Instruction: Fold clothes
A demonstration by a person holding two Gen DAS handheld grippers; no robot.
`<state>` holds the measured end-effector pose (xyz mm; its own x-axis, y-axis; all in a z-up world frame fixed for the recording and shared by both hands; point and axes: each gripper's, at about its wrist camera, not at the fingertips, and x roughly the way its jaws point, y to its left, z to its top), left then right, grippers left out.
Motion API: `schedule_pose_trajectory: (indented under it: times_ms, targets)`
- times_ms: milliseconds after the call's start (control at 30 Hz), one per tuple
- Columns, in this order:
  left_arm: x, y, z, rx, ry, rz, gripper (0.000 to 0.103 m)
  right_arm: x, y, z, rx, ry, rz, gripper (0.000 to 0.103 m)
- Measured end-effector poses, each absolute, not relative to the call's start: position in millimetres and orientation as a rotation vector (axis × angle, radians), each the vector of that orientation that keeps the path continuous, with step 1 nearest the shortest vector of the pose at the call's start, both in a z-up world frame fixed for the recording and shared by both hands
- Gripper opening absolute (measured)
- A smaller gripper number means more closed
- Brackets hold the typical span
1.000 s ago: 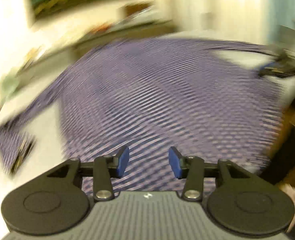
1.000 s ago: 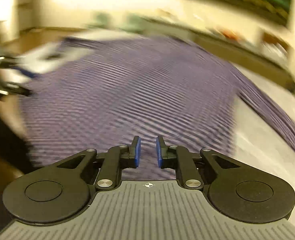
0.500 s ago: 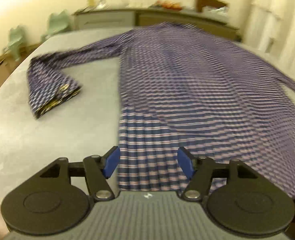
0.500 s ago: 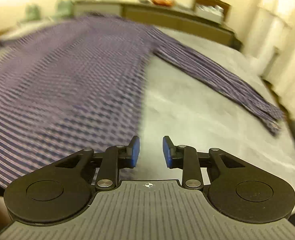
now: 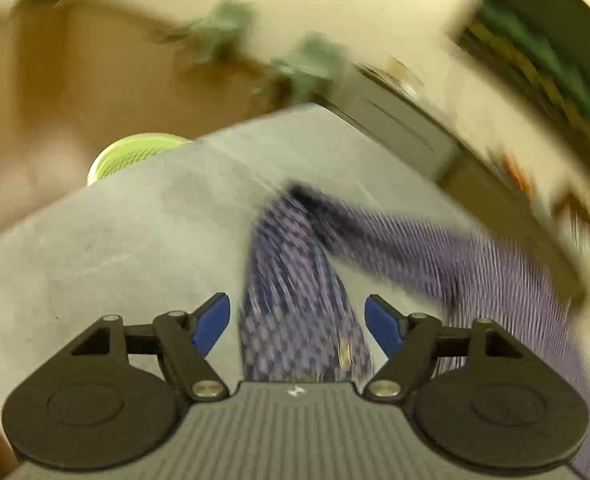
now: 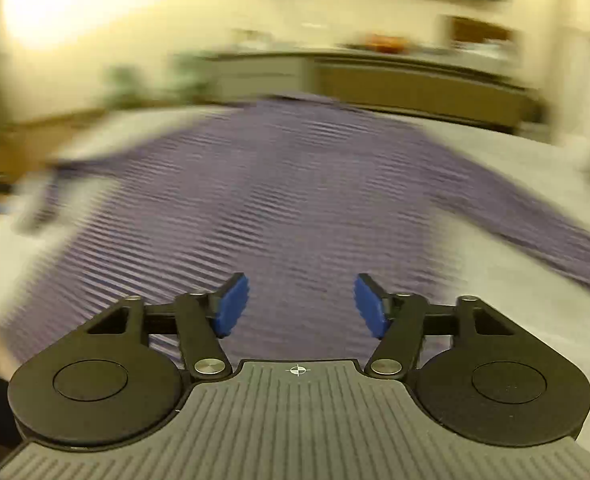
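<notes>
A blue and purple checked shirt lies flat on a grey table [image 5: 127, 232]. In the left wrist view its folded-back sleeve [image 5: 295, 280] with the buttoned cuff runs between the fingers of my open left gripper [image 5: 297, 322], which hovers just above it. In the right wrist view the shirt body [image 6: 279, 200] spreads ahead, its other sleeve [image 6: 535, 232] stretching right. My right gripper [image 6: 301, 302] is open and empty over the lower part of the shirt. Both views are blurred by motion.
A yellow-green basket [image 5: 135, 152] stands on the floor beyond the table's left edge. A low cabinet [image 6: 395, 80] with clutter runs along the far wall. Green chairs [image 5: 307, 64] stand by the wall. The table edge [image 5: 55, 208] is close on the left.
My left gripper swung left from the shirt's hem to the left sleeve and cuff. My right gripper swung back over the shirt body and opened wider.
</notes>
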<state>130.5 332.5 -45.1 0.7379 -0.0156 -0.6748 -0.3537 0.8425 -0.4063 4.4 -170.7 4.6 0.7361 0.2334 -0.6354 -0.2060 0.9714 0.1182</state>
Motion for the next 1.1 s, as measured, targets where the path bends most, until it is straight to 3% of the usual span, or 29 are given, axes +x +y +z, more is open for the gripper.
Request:
schedule_pose_trajectory:
  times_ms: [167,233,367,500,633,667,700,867,1100]
  targets:
    - [119,372,-62,-0.749,0.702,0.236,0.074,77,-6,-3,0.035,0.720,0.517,0.073]
    - [109,386,-65,-0.809,0.695,0.257,0.074,96,58,-12,-0.028,0.703,0.567,0.073]
    - [89,423,-64,-0.930,0.644,0.344,0.074,109,161,-36,-0.181,0.641,0.707,0.084]
    - [81,444,-65,-0.984,0.618,0.344,0.075,115,232,-70,-0.384,0.624,0.713,0.082]
    - [84,452,-68,-0.953,0.643,0.293,0.075,132,243,-94,-0.362,0.668,0.644,0.062]
    - [84,455,-68,-0.945,0.646,0.286,0.075,134,243,-90,-0.348,0.668,0.627,0.027]
    - [83,457,-67,-0.943,0.647,0.285,0.075,134,241,-85,-0.334,0.664,0.611,0.006]
    - [86,445,-57,-0.889,0.610,0.250,0.076,132,193,-27,-0.022,0.624,0.629,0.006]
    - [97,369,-49,-0.704,0.697,-0.003,0.077,123,1,58,0.695,0.481,0.576,0.006]
